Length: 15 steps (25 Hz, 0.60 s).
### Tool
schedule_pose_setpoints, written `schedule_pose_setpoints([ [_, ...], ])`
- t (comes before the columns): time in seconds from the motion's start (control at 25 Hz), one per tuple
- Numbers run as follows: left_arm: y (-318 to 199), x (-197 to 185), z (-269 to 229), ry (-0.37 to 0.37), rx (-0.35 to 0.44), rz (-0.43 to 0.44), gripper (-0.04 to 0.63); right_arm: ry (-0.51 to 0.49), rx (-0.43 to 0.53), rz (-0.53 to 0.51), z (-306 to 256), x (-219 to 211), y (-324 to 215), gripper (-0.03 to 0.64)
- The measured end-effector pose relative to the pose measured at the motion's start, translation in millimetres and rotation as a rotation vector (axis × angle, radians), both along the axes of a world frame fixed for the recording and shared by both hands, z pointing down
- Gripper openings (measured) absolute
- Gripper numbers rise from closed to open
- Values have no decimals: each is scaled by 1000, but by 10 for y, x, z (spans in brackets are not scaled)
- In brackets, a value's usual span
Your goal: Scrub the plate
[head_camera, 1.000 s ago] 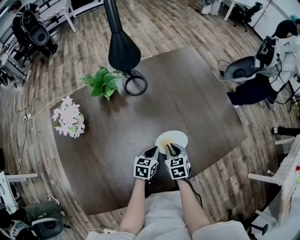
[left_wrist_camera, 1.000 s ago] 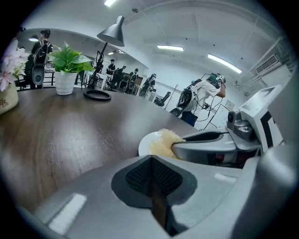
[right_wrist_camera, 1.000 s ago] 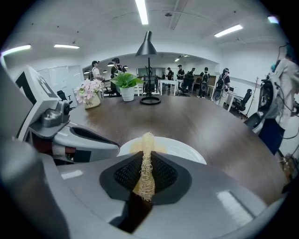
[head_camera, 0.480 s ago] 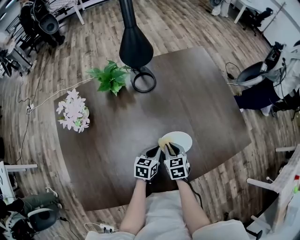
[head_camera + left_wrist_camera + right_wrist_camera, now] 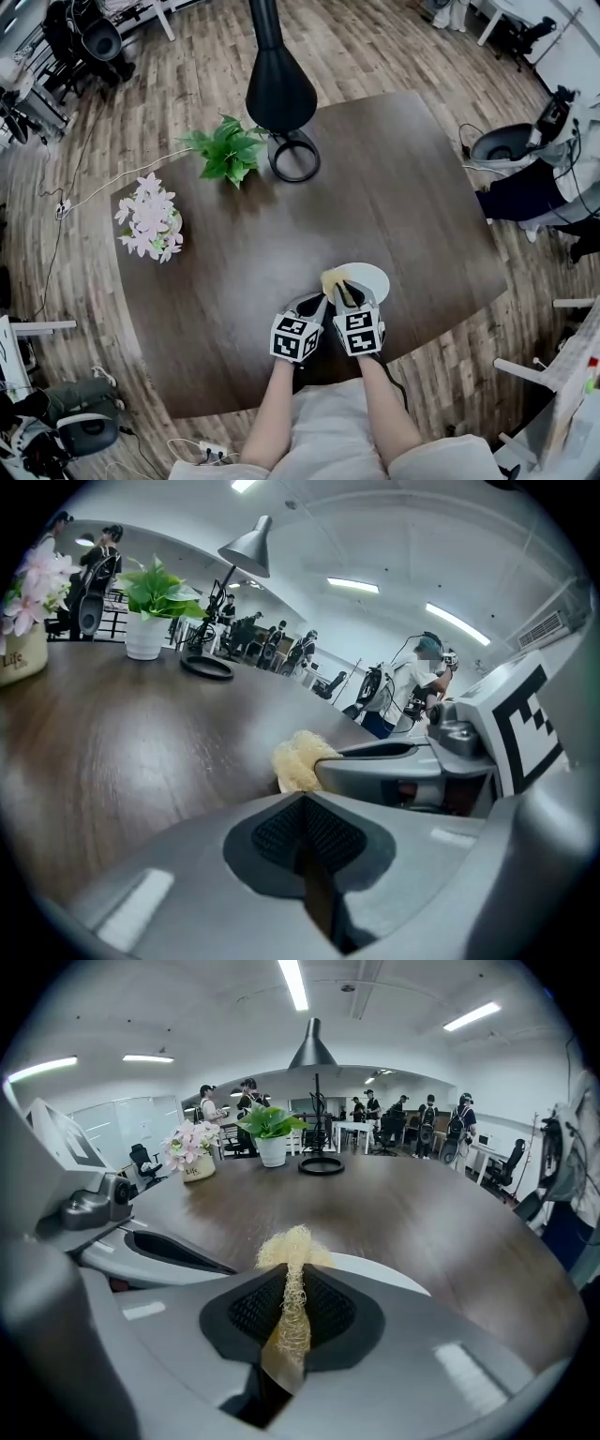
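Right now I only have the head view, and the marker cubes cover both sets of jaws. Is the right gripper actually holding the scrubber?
Observer: Yes. In the right gripper view, the right gripper is shut on the scrubber. A strand is pinched between its jaws, and the tuft sticks out ahead over the near rim of the plate.
Operator: And the left one, has it got anything?
Observer: No. In the left gripper view, the left gripper is shut with its jaws pressed together and nothing between them. It sits close beside the right gripper.
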<state>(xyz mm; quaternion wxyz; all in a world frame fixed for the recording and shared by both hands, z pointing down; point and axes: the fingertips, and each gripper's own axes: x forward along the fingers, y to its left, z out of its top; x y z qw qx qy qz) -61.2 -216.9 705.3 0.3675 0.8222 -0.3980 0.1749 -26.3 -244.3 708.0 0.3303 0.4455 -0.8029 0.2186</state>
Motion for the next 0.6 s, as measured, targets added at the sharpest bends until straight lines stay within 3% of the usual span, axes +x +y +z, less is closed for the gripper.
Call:
schedule_pose_setpoints([
  [0.36, 31, 58, 34, -46, 4, 48, 1, 12, 1, 5, -4, 38, -117, 67],
  [0.6, 21, 23, 32, -9, -5, 30, 1, 22, 6, 39, 5, 129, -169, 67],
])
